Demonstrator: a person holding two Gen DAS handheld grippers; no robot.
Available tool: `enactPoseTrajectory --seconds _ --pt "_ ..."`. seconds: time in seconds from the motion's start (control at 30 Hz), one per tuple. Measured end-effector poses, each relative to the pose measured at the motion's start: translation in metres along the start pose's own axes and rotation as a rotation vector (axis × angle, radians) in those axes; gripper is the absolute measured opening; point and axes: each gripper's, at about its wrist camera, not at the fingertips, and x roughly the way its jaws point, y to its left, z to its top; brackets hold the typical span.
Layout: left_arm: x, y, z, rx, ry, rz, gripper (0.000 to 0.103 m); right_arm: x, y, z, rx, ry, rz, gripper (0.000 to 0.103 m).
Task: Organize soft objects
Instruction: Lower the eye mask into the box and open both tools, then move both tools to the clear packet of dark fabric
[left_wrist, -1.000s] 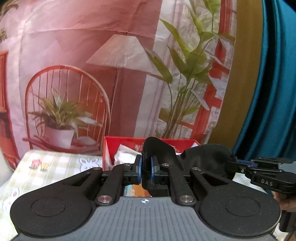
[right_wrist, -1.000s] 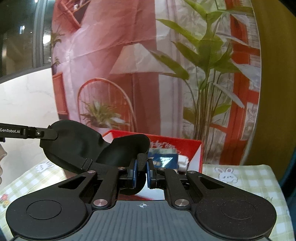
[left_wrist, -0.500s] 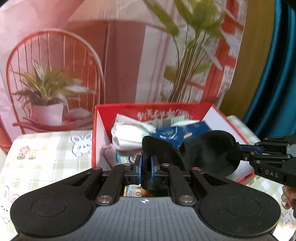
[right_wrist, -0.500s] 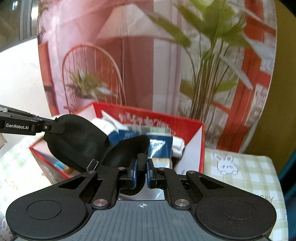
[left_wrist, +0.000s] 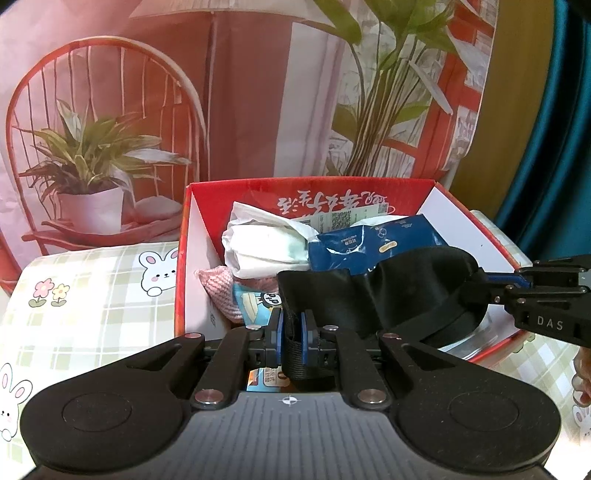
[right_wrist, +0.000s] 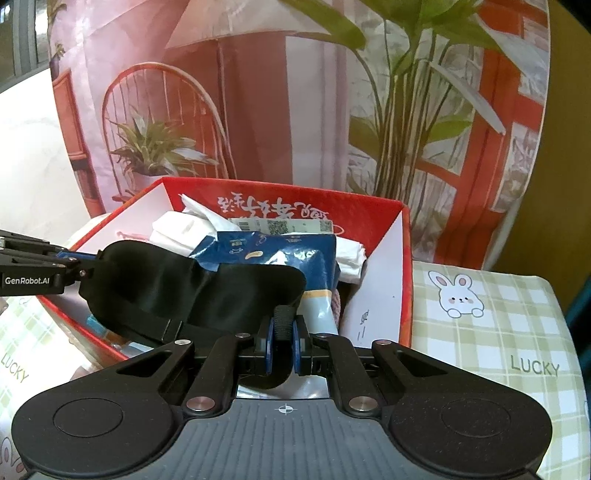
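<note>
- The left gripper (left_wrist: 291, 334) is clamped on one strap end of a black, soft fabric eye mask (left_wrist: 402, 291), and the right gripper (right_wrist: 283, 341) pinches the other end; both sets of jaws are closed tight on the material, as they were a second ago.
- Over that second, both grippers have come down and tipped forward together. Then the view ahead of the fingers was mostly the printed backdrop; now the open red cardboard box (left_wrist: 258, 190) fills it.
- The mask (right_wrist: 192, 291) hangs stretched between the two grippers, just beyond their fingertips and over the near part of the box, above its contents rather than resting on them as far as the views show.
- Directly ahead of and below the fingers lie a blue plastic packet (left_wrist: 369, 243), white folded tissue bundles (left_wrist: 266, 243) and a pink knitted piece (left_wrist: 219, 291), all already inside the box.
- The checked green tablecloth with rabbit prints (right_wrist: 491, 317) lies to either side of the box.
- Judging from this, the carry is nearly over: the mask is lined up for placing, and what seems left is a short lowering and letting go at both ends.
</note>
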Motion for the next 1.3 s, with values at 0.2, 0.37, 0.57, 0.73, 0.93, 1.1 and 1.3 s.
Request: enactPoseTrajectory --seconds 0.2,0.37,0.57,0.73,0.93,1.1,1.3 --pt "-0.003 -0.001 0.001 0.002 -0.016 0.007 0.017 -0.001 -0.005 -0.002 0.013 0.0 -0.012 0.015" --pt "-0.015 -0.005 0.001 0.003 -0.051 0.014 0.056 -0.011 -0.006 -0.005 0.018 -0.049 -0.031 0.023" --pt "-0.037 -0.01 -0.002 0.007 -0.091 0.018 0.083 -0.029 -0.003 -0.008 0.013 -0.113 -0.042 0.051" --pt "-0.056 -0.012 -0.014 -0.01 -0.1 0.028 0.087 -0.045 0.004 -0.013 0.015 -0.147 -0.046 0.072" --pt "-0.073 -0.007 -0.043 -0.035 -0.07 0.022 0.09 -0.065 0.015 -0.032 0.0 -0.178 -0.047 0.102" --pt "-0.076 0.004 -0.071 -0.081 -0.021 0.027 0.09 -0.074 0.024 -0.055 -0.016 -0.173 -0.033 0.102" --pt "-0.061 0.014 -0.107 -0.149 0.068 0.041 0.09 -0.066 0.03 -0.088 0.005 -0.094 -0.019 0.103"
